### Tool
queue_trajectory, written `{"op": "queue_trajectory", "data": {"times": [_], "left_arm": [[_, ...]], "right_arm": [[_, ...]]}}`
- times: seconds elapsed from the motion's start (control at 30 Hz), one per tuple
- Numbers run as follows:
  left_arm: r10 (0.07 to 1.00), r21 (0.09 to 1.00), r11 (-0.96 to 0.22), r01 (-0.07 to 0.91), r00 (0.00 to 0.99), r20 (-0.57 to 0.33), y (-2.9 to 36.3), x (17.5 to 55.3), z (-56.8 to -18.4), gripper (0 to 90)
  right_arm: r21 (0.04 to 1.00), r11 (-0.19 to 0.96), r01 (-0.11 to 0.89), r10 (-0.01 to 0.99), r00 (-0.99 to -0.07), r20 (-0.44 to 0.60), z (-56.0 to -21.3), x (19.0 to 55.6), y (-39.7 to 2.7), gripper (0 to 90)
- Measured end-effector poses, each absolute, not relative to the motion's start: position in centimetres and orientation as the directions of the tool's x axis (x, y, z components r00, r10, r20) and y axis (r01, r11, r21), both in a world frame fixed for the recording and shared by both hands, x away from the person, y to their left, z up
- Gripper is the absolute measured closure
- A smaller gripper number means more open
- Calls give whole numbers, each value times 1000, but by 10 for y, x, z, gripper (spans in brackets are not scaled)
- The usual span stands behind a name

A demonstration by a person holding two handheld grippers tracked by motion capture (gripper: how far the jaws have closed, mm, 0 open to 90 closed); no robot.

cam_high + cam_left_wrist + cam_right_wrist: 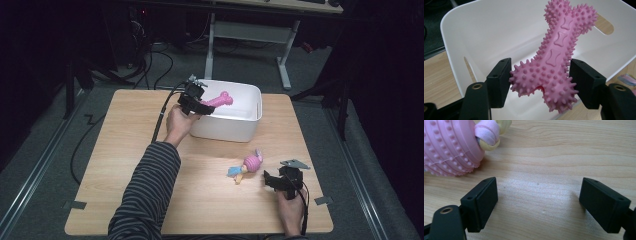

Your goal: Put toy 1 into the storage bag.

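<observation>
Over the near-left corner of the white bin [250, 107], the left gripper [540, 82] clenches the spiky pink bone toy [554, 57], apparently ready to drop it in, while nearer than the bin the right gripper [539, 200] waits with jaws parted, holding nothing, beside the pink ball toy [250, 164].

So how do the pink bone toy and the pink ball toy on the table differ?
The bone toy is long, spiky and clamped in the left gripper over the white bin; the ball toy is round, finely studded, tied with cloth, and lies loose on the table. Both are pink.
</observation>
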State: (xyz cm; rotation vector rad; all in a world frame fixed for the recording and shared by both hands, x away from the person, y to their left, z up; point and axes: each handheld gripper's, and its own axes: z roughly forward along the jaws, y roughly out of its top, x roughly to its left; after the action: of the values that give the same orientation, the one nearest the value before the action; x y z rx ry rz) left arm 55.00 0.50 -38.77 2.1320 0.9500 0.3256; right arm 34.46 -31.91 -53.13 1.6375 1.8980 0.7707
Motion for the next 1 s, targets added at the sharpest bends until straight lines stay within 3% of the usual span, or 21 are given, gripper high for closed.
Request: {"op": "queue_trajectory", "data": {"times": [0.37, 0.43, 0.57, 0.77, 1.0], "left_arm": [[723, 710, -467, 527, 690, -37, -2, 550, -395, 367], [717, 724, -429, 541, 691, -92, 1, 550, -392, 333], [715, 746, -400, 533, 690, -110, 4, 547, -385, 290], [712, 751, -411, 517, 696, -90, 9, 539, -377, 241], [721, 768, -409, 493, 690, -59, 20, 524, -373, 254]], "right_arm": [[707, 112, 698, 990, -141, -18, -531, 345, -319, 150], [708, 114, 697, 990, -143, -19, -531, 345, -319, 150], [708, 114, 697, 990, -143, -19, -531, 345, -319, 150], [708, 114, 697, 990, -143, -19, -531, 345, -319, 150], [708, 114, 697, 990, -143, -19, -531, 345, -319, 150]]}}
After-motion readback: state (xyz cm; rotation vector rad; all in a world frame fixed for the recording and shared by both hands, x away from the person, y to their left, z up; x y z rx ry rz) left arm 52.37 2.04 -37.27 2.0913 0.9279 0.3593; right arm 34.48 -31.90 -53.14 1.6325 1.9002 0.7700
